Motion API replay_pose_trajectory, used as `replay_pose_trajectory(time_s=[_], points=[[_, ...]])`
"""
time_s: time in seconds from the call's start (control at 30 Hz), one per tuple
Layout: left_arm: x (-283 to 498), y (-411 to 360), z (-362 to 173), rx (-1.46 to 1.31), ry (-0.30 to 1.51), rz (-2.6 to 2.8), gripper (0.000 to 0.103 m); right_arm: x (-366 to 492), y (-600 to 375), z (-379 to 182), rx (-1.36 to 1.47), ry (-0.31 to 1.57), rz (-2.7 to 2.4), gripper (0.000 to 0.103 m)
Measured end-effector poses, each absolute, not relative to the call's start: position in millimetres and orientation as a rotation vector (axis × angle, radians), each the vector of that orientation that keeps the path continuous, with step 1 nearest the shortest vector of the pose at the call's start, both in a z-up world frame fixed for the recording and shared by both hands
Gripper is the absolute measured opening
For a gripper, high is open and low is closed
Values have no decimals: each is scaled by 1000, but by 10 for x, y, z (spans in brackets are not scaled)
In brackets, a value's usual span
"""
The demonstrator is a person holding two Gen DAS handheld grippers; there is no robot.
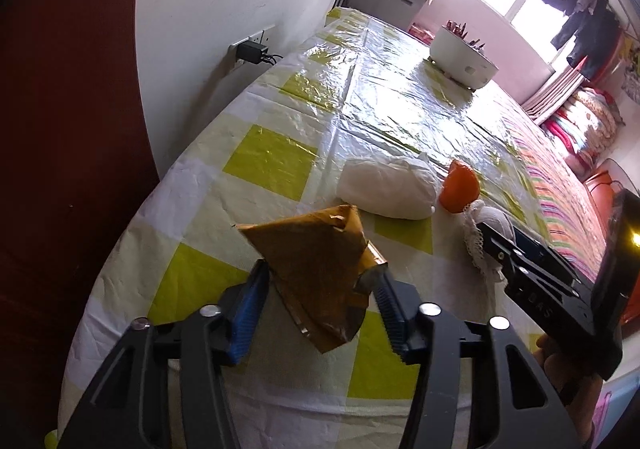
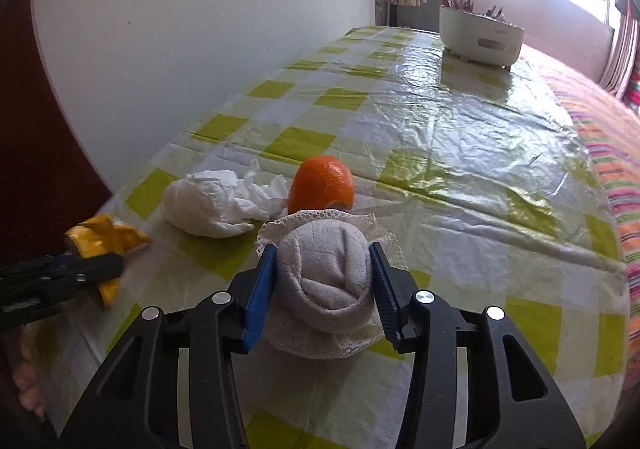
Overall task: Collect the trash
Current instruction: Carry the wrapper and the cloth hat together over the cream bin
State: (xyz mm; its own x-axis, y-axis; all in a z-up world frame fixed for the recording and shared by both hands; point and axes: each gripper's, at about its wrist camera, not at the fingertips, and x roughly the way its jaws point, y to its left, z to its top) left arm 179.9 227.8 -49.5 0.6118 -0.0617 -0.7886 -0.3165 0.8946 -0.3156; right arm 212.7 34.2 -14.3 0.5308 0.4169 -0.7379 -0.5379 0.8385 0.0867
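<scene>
Nearest, left gripper (image 1: 322,289) clamped on a crumpled brown-yellow wrapper (image 1: 320,269) just above the checked tablecloth (image 1: 264,161), right gripper (image 2: 323,281) pinching a rolled grey sock with lace trim (image 2: 324,281) low over the same cloth. Likely trouble: stiff wrapper creasing and sliding out of a shallow corner grip, soft sock squeezing loose or its lace snagging. Just beyond, wadded white tissue (image 2: 212,205) and orange peel (image 2: 322,183), not yet collected; farther off, white bowl-shaped container (image 2: 480,33) near the table's end.
</scene>
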Motion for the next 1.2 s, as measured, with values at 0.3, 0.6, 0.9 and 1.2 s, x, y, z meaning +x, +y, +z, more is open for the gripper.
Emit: replay_pose_trajectory(time_s=[0.3, 0.6, 0.9, 1.2], points=[[1829, 2158, -493, -409, 898, 139, 16, 1973, 91, 8, -21, 827, 623, 44], [1813, 1926, -450, -358, 894, 96, 14, 1662, -197, 287, 33, 761, 628, 45], [1785, 1544, -294, -321, 857, 11, 14, 1479, -619, 398, 65, 716, 584, 45], [1829, 889, -183, -257, 846, -126, 14, 1276, -1237, 476, 105, 675, 509, 45]])
